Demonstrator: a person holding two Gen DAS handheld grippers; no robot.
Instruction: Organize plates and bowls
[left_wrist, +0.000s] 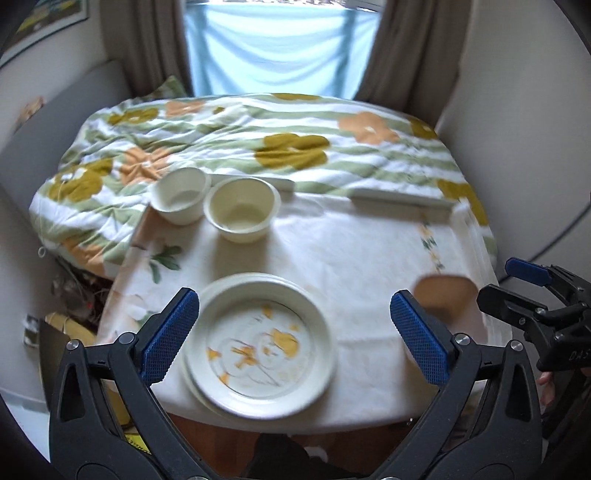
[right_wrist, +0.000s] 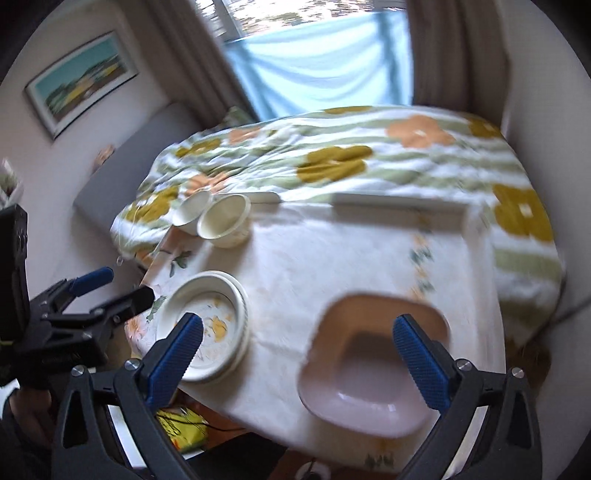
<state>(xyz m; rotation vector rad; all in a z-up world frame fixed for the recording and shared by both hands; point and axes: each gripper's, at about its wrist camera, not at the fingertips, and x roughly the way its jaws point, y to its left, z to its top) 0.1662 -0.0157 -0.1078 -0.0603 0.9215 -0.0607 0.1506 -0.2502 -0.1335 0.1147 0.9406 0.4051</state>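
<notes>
A stack of white plates (left_wrist: 260, 345), the top one printed with yellow shapes, sits at the table's near left edge; it also shows in the right wrist view (right_wrist: 207, 325). My left gripper (left_wrist: 295, 332) is open and empty just above and in front of it. Two cream bowls (left_wrist: 242, 210) (left_wrist: 181, 199) stand side by side at the table's far left; both also show in the right wrist view (right_wrist: 225, 221) (right_wrist: 192, 212). A pink squarish bowl (right_wrist: 373, 369) sits at the near right edge. My right gripper (right_wrist: 299, 350) is open and empty over it.
The table (left_wrist: 369, 258) carries a white floral cloth. A bed with a green-striped flowered quilt (left_wrist: 295, 147) lies right behind it, below a curtained window. A flat white box (right_wrist: 399, 203) lies at the table's far edge. The right gripper (left_wrist: 524, 295) shows at the left view's right edge.
</notes>
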